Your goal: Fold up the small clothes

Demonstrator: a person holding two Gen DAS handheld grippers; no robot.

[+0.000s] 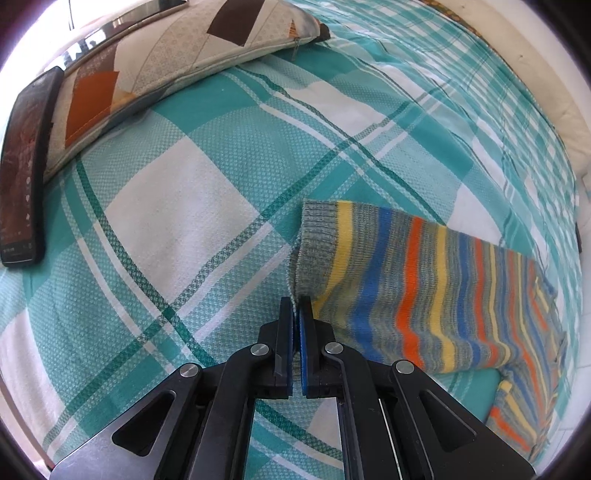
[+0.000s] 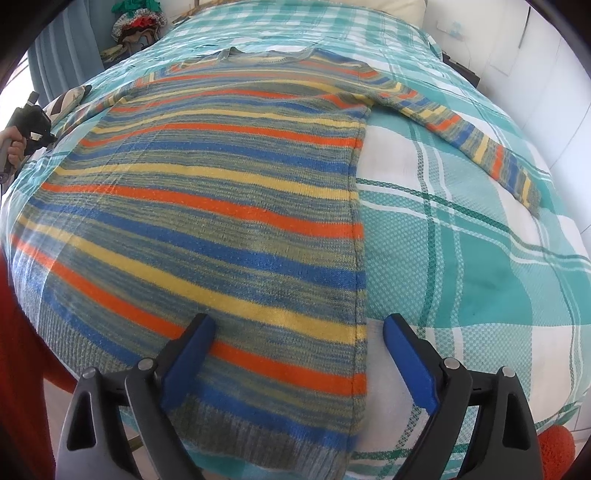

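A small striped knit sweater (image 2: 207, 206) in grey, blue, orange and yellow lies flat on the teal-and-white checked bedspread (image 2: 461, 258), its right sleeve (image 2: 476, 144) stretched out to the side. In the left wrist view my left gripper (image 1: 296, 301) is shut on the grey cuff (image 1: 314, 243) of the left sleeve (image 1: 424, 288), just above the bedspread (image 1: 177, 206). My right gripper (image 2: 299, 328) is open over the sweater's lower right corner, one finger over the body, the other past the side seam. The left gripper also shows far left in the right wrist view (image 2: 31, 122).
A patchwork pillow (image 1: 155, 62) and a black phone (image 1: 26, 166) lie at the far left of the bed. A white wall (image 1: 546, 85) borders the bed on the right. A heap of clothes (image 2: 140, 22) sits beyond the bed's far end.
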